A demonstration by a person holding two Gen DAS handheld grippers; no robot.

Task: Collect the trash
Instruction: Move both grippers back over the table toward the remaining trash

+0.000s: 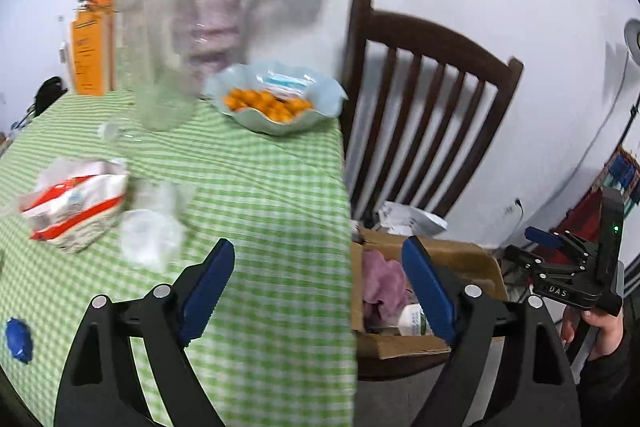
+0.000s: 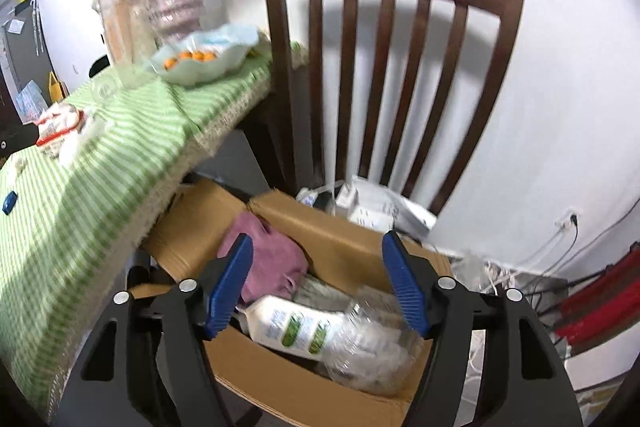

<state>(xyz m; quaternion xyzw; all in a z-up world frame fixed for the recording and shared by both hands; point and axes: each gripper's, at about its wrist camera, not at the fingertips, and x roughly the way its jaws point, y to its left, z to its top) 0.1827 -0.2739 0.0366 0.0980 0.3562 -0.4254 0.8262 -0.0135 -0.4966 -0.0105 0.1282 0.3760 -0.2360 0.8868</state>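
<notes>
A crumpled red-and-white wrapper (image 1: 76, 203) is lying on the green checked tablecloth (image 1: 260, 187), with two clear plastic cups (image 1: 150, 235) sitting just beside it on its right (blur is softening their edges). A small blue bottle cap (image 1: 18, 341) is resting alone near the cloth's near-left edge.

Beside the table, a cardboard box (image 2: 340, 239) is sitting on the seat of a dark wooden chair (image 2: 396, 27). Inside it a pink cloth (image 2: 268, 263), a white bottle with a green label (image 2: 296, 327) and a crinkled clear plastic bottle (image 2: 372, 343) are lying together.

The left gripper (image 1: 320, 291) is hovering over the table's corner with its blue pads spread wide and nothing between them. The right gripper (image 2: 316, 287) is hanging above the box, jaws also apart and gripping nothing; the bottles are lying below it.

Farther back on the cloth a pale blue wavy bowl (image 1: 320, 95) of orange fruit, a tall clear jar (image 1: 156, 67) and a vase of dried flowers (image 1: 218, 23) are standing near the wall.
</notes>
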